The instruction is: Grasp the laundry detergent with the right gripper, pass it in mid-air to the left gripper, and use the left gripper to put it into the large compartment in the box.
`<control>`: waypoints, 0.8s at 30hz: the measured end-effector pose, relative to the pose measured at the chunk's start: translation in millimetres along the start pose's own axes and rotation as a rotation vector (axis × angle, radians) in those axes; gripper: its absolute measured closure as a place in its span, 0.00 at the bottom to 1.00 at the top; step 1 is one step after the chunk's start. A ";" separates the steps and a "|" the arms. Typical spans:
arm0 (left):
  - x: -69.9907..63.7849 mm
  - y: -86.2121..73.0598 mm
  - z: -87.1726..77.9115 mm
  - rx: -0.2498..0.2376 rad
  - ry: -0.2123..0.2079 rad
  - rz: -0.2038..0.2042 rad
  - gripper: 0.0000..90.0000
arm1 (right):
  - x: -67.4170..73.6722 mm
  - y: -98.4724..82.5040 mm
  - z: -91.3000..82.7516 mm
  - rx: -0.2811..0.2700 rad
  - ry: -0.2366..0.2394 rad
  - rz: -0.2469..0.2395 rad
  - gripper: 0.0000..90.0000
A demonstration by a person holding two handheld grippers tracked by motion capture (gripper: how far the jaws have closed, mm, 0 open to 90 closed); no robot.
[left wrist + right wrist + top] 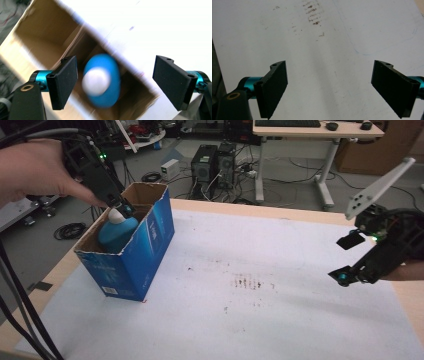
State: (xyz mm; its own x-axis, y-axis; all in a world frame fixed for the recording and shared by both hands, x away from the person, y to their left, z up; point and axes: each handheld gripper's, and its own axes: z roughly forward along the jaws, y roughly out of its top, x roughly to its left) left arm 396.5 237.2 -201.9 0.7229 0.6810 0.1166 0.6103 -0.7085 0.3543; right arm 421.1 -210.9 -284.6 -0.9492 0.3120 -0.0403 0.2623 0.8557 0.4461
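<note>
1. Closest to the lens, left gripper (113,83): jaws spread wide, pads clear of everything, nothing pinched.
2. Directly below and between those jaws, a blue bottle (102,81) with a white cap (96,81), blurred, untouched.
3. Standing upright inside the open blue cardboard box (150,245), cap just under the gripper tip (122,209) in the high view.
4. Far off at the table's right edge, right gripper (329,87): jaws wide apart, empty, hovering over the stained white mat (317,45).

Black tongs (329,87), teal fittings
</note>
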 end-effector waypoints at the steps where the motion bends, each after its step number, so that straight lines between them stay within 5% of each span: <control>1: -3.2 4.1 1.3 -0.009 -0.009 0.014 0.22 | 0.3 0.3 0.0 0.000 0.004 -0.001 0.14; 10: -42.4 42.7 27.1 -0.017 -0.074 0.168 0.21 | 10.5 5.4 -4.2 -0.005 -0.004 0.020 0.14; 12: -42.4 42.7 27.1 -0.017 -0.074 0.168 0.21 | 12.0 6.5 -4.5 -0.004 -0.007 0.016 0.14; 13: -59.5 58.0 41.5 -0.024 -0.096 0.230 0.21 | 16.5 8.5 -5.8 -0.002 -0.013 0.014 0.14; 19: -82.1 74.1 67.1 -0.029 -0.120 0.298 0.21 | 21.3 8.0 -7.2 0.002 -0.027 0.012 0.14; 24: -88.3 80.0 79.7 -0.042 -0.117 0.322 0.21 | 22.5 6.9 -8.4 0.008 -0.026 0.006 0.14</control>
State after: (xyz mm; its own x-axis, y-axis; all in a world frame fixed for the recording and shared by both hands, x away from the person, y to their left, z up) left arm 407.3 105.7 -257.8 0.9099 0.3965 0.1220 0.3330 -0.8736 0.3549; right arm 400.1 -201.4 -274.9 -0.9427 0.3281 -0.0611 0.2697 0.8567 0.4397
